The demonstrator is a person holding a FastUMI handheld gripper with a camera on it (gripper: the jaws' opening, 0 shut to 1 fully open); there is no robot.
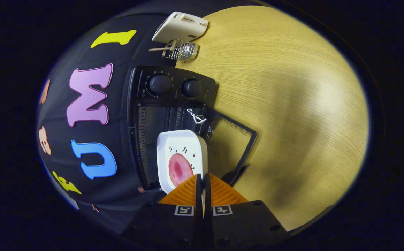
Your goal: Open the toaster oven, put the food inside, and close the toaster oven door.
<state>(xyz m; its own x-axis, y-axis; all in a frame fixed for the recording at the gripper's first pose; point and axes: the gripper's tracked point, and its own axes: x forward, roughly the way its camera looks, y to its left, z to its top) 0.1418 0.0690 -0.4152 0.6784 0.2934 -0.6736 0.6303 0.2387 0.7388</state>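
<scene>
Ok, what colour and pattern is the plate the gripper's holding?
White plate with small cherry-like sprigs, carrying pink food; gripper fingers pinch its rim. Gripper view.

Toaster oven open, plate of food held at its mouth.
Black toaster oven [168, 115] on wooden table, two knobs on control panel, glass door [235, 139] swung fully open and lying flat out from the cavity. White rounded-square plate [181, 157], small printed dots, pink round food [179, 169] on it, pinched at its near rim between gripper [202, 181] fingers, far end reaching over oven opening.
</scene>
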